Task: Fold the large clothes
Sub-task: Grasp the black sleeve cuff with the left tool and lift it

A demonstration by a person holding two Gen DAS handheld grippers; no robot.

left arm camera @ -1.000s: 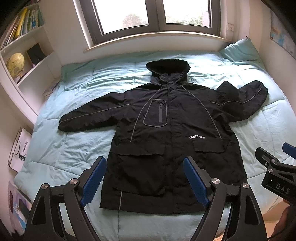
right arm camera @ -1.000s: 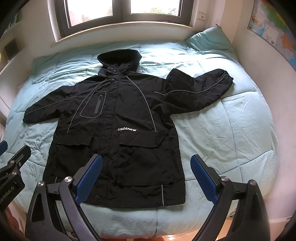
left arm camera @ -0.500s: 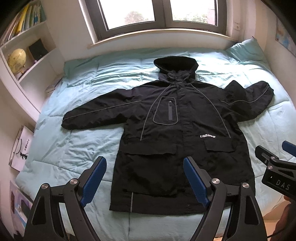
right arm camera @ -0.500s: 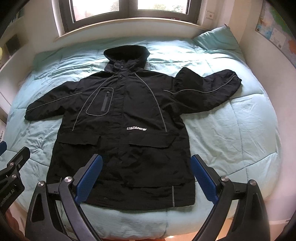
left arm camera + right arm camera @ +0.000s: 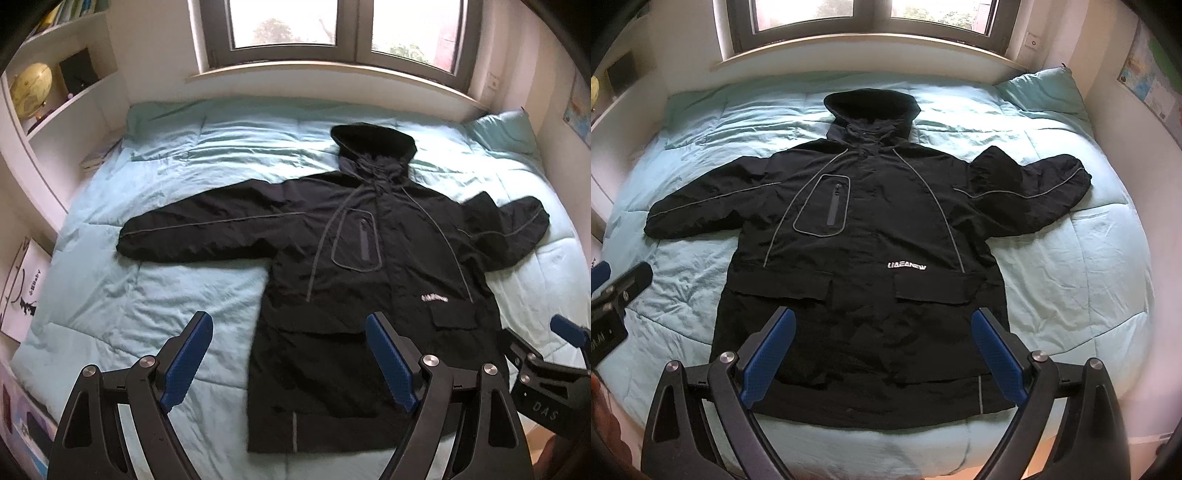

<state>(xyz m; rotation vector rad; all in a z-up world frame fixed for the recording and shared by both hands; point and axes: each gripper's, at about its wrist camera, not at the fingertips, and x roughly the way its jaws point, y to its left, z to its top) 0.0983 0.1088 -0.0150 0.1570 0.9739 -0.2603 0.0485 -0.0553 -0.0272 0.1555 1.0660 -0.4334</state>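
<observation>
A large black hooded jacket lies front up and spread flat on a light blue duvet, hood toward the window. Its left sleeve stretches straight out; its right sleeve is bent with a fold at the shoulder. My left gripper hovers open above the hem's left corner, holding nothing. My right gripper hangs open above the middle of the hem, also empty. Each gripper shows at the edge of the other's view: the right gripper and the left gripper.
The bed fills the room up to the window sill. A blue pillow lies at the far right corner. White shelves with a globe stand on the left, and a paper bag leans by the bed.
Both grippers have moved in toward the bed, the left one swinging leftward, so the jacket now sits larger and further right in its view. The jacket itself has not moved.
</observation>
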